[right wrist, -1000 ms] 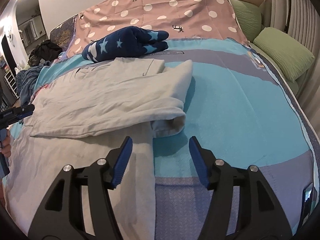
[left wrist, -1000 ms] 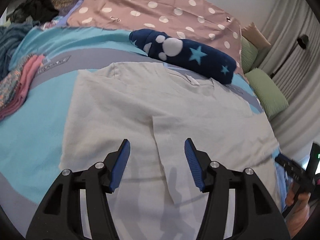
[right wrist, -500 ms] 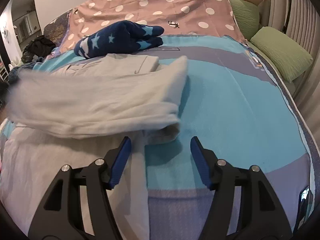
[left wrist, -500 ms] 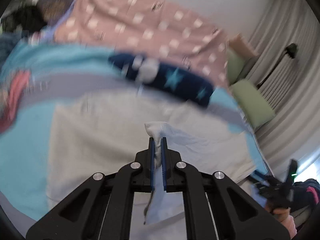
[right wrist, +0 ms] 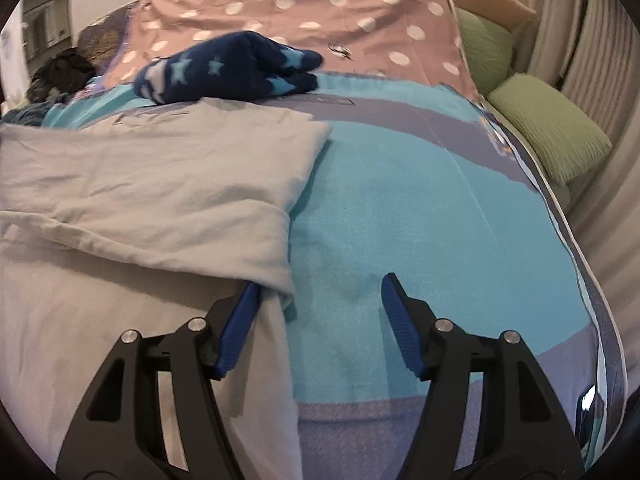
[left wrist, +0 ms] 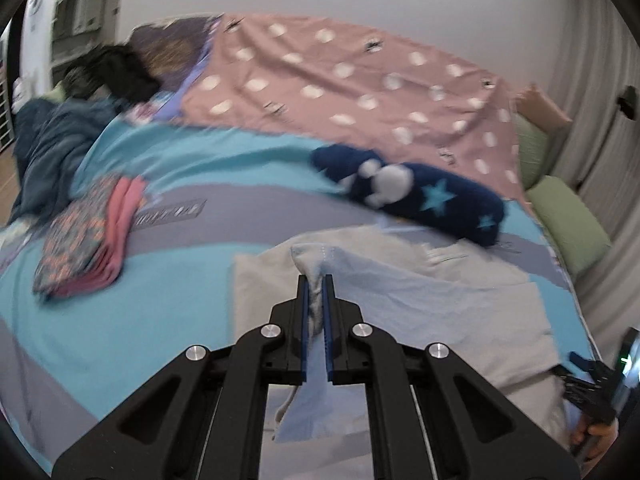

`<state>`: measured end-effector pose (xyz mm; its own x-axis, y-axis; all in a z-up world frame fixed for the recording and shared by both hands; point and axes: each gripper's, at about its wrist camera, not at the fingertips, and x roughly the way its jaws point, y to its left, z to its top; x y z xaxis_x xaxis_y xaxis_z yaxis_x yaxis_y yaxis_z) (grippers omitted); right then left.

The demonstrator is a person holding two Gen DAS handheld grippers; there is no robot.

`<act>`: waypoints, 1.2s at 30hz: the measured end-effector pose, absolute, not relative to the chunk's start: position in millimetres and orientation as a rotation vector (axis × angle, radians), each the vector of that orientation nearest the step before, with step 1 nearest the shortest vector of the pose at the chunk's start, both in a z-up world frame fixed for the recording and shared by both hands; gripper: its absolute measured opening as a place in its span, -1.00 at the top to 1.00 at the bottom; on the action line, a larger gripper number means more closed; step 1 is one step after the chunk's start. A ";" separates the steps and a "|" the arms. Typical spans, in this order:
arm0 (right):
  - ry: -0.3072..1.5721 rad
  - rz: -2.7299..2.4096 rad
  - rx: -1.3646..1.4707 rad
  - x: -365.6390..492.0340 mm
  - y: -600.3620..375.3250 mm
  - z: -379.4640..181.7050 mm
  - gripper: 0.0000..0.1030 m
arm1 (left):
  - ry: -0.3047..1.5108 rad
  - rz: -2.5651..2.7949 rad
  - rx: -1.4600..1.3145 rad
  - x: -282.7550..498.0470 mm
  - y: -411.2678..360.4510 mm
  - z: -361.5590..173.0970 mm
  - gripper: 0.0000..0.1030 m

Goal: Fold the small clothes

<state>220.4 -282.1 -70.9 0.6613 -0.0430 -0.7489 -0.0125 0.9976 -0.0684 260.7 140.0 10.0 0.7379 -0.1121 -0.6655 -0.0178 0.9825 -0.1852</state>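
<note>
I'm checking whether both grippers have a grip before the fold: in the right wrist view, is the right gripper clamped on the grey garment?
No, the right gripper stands open, its jaws apart beside the grey garment's folded edge.

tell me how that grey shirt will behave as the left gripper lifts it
Likely floppy: the grey shirt bunches between the left gripper fingers and drapes below. Probably light, since one pinch raises it. It may unfold.

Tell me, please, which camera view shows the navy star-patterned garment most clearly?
The right wrist view: there the navy star-patterned garment is sharp and whole, lying just beyond the grey garment. The left wrist view also shows it, with a white paw print, but blurred by motion.
</note>
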 end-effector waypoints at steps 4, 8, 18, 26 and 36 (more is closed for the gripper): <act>0.856 -0.031 -0.093 218.8 -280.3 -74.8 -0.22 | 0.835 -0.053 -0.202 269.8 155.9 -26.1 0.83; 0.868 -0.028 -0.052 217.1 -286.0 -76.0 -0.24 | 0.900 0.005 -0.231 275.7 169.7 -55.4 0.28; 0.876 0.028 0.051 214.3 -297.8 -78.9 -0.25 | 0.834 -0.122 -0.184 270.0 113.3 -12.7 -0.01; 0.850 0.127 0.118 215.9 -298.3 -75.8 0.26 | 0.902 -0.437 0.089 308.3 -91.2 -5.6 -0.10; 0.846 0.203 0.299 222.2 -319.2 -83.7 0.33 | 0.955 -0.507 0.325 365.4 -272.0 -31.4 -0.10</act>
